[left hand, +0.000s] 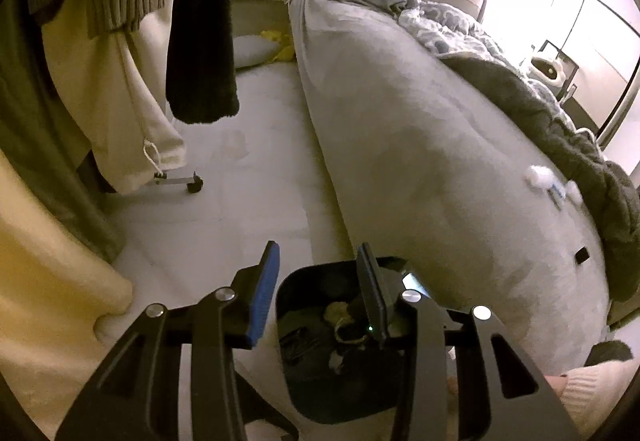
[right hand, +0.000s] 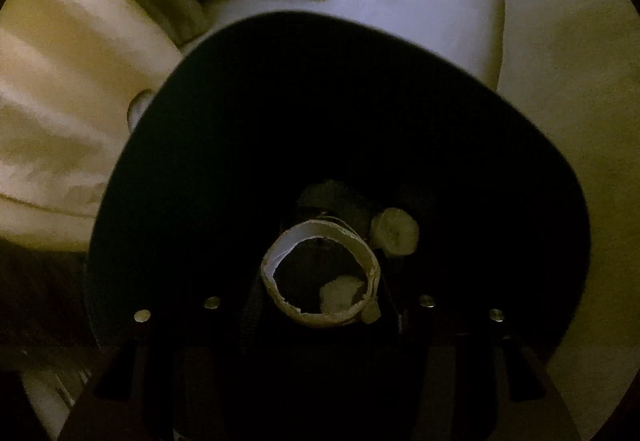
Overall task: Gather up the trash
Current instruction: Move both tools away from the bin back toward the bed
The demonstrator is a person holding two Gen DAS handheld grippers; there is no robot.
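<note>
A: What did the bin look like?
B: The black trash bin (left hand: 320, 393) stood upright on the floor, just beside the foot of the bed, its mouth open and its inside very dark.
A: Anything in it?
B: A cardboard ring (right hand: 320, 273), pale and torn along its rim, sat deep in the bin (right hand: 280, 129) with its opening facing up. A crumpled pale wad (right hand: 394, 232) lay touching the ring's outer side, and another wad (right hand: 340, 293) showed through its middle.
A: And outside the bin?
B: Two white cotton-like tufts (left hand: 538, 174) lay on the bed's grey sheet, near the dark blanket
</note>
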